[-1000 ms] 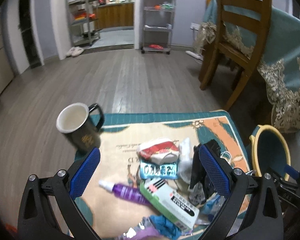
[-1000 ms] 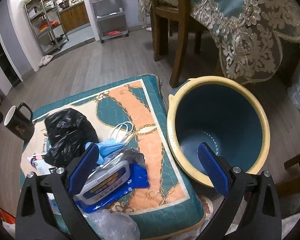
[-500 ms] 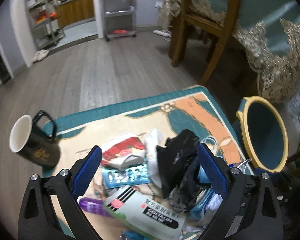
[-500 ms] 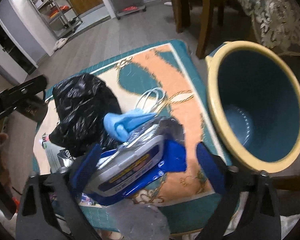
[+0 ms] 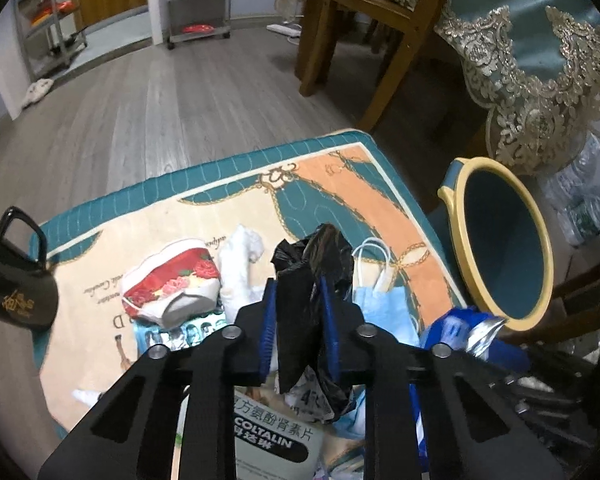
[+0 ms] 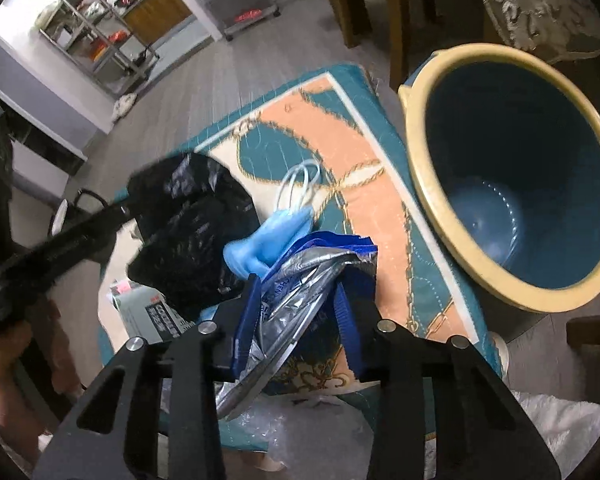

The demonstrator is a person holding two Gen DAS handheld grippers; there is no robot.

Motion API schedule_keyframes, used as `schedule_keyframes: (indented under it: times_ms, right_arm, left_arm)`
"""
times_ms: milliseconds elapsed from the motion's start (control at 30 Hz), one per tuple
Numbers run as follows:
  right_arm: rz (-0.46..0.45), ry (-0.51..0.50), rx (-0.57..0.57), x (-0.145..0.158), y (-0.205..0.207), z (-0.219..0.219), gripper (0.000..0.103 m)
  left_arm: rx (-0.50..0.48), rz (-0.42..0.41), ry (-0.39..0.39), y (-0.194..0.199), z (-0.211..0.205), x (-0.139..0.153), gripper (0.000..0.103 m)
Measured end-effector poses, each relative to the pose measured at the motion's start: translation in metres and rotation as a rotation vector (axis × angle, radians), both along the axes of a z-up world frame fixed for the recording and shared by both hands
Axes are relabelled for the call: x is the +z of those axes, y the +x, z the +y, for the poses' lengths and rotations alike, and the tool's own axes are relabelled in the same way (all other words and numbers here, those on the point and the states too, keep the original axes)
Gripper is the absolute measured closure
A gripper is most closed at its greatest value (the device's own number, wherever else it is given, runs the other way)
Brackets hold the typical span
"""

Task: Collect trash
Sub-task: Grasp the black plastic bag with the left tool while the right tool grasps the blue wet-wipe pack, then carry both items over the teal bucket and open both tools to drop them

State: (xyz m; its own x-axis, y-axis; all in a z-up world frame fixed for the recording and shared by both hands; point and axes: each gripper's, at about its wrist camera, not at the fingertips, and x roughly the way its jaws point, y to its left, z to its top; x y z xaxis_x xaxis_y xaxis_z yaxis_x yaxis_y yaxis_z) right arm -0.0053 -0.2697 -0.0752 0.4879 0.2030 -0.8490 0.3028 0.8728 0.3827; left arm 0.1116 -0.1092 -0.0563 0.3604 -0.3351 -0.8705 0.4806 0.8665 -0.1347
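Left tool (image 5: pixel 298 320) closing on crinkled black bag (image 5: pixel 316 264).

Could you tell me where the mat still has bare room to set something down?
The mat is bare along its far edge, beyond the floral packet and black bag, and in the orange strip beside the bin. The near part, round the medicine box, is crowded.

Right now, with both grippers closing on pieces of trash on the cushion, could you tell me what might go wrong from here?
1. The left gripper is closing on a loose fold of the black plastic bag; it may slip out or drag the blue face mask along.
2. The right gripper is closing on the crumpled blue and silver wet-wipe pack, which could slide free before it reaches the blue bin.
3. The two grippers work close together and may bump.
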Motion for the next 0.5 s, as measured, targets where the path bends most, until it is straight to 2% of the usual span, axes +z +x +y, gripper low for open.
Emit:
schedule_keyframes:
  times_ms: [100,133,333,500]
  right_arm:
    - [-0.037,0.009,-0.019,0.01,-0.004,-0.002,0.07]
    - [-0.048,0.009,-0.024,0.015,-0.005,-0.003,0.076]
    - [-0.117,0.004,-0.028,0.035,-0.013,-0.01,0.077]
    - [-0.191,-0.009,-0.025,0.059,-0.015,-0.014,0.077]
  left_arm:
    - [-0.01,-0.016,0.019,-0.003,-0.002,0.003,0.091]
    - [-0.01,-0.021,0.025,-0.005,-0.001,0.006,0.091]
    - [-0.004,-0.101,0.008,-0.012,0.005,0.037,0.092]
    - [-0.002,-0.17,-0.043,-0.018,0.008,0.069,0.092]
